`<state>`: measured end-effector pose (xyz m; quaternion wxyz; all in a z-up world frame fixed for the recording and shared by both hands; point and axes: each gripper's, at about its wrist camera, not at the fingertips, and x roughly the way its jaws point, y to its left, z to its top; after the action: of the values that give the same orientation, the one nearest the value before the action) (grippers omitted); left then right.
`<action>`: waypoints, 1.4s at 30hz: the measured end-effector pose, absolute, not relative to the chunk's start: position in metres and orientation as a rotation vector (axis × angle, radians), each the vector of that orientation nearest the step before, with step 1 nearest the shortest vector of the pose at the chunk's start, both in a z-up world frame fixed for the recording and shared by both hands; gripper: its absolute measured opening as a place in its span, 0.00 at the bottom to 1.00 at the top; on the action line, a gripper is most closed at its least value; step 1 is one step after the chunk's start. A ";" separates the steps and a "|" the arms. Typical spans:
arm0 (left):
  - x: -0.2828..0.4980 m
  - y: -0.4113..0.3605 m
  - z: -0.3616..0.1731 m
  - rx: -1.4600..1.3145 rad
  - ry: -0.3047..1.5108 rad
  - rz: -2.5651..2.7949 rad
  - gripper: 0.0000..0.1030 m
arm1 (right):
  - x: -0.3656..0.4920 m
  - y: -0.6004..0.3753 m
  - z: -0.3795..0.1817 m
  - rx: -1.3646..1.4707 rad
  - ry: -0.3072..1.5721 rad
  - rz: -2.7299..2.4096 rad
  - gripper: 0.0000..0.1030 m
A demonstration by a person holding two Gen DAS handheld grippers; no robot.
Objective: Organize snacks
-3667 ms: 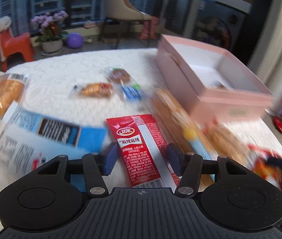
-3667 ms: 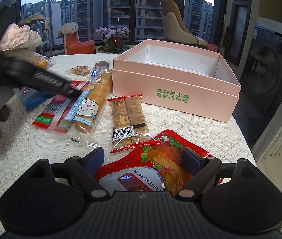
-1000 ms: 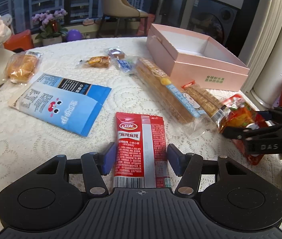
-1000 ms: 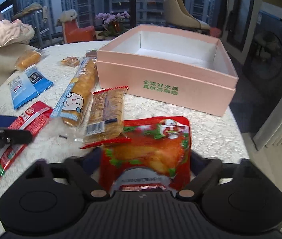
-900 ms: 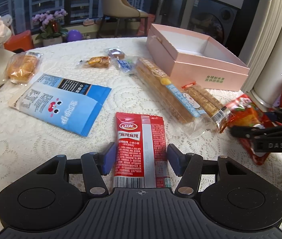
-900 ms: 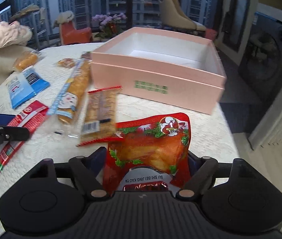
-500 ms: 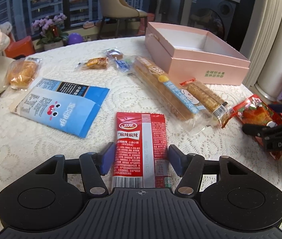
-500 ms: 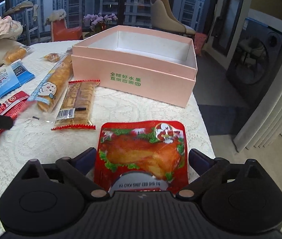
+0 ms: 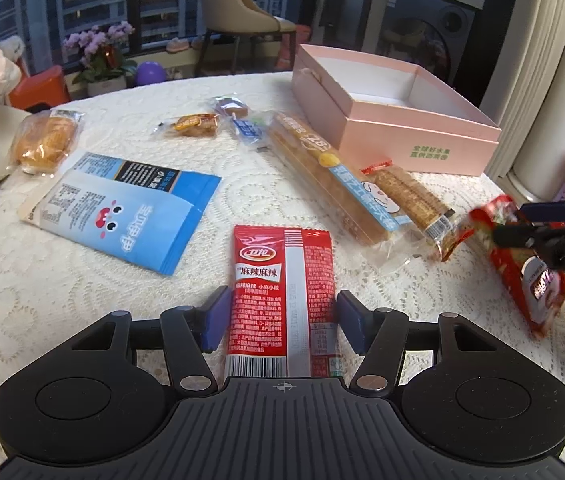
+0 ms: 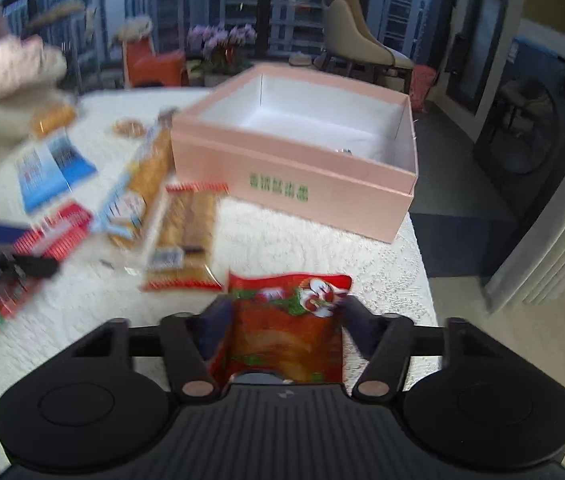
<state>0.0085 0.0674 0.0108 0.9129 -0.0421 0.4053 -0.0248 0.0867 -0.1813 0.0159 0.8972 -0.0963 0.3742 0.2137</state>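
Fingers of the right gripper (image 10: 284, 316), just closing, clench a red chicken packet (image 10: 288, 328) near the pink box (image 10: 294, 184); left gripper (image 9: 281, 320) fingers stand released.

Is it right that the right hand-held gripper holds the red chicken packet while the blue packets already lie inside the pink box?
Not quite. The blue packets lie on the table, left of the pink box, as the left wrist view shows. The right hand-held gripper does hold the red chicken packet.

Red snack pouch (image 10: 286, 336) pinched in right claw (image 10: 282, 320), before open pink box (image 10: 322, 196).
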 end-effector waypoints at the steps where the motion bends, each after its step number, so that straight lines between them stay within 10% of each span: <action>1: 0.009 0.066 0.011 -0.081 0.836 -0.050 0.61 | 0.086 -0.184 0.019 -0.180 0.768 0.446 0.58; 7: 0.009 0.062 0.010 -0.057 0.833 -0.041 0.61 | 0.085 -0.199 0.015 -0.147 0.777 0.415 0.59; 16: 0.010 0.060 0.009 -0.042 0.834 -0.036 0.61 | 0.087 -0.208 -0.010 -0.007 0.876 0.400 0.91; 42: 0.007 0.060 0.007 -0.021 0.818 -0.043 0.63 | 0.022 -0.206 -0.016 -0.176 0.846 0.471 0.97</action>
<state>0.0073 0.0596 0.0075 0.9172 -0.0102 0.3978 -0.0211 0.0222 -0.2062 -0.0158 0.8814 -0.0846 0.4060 0.2261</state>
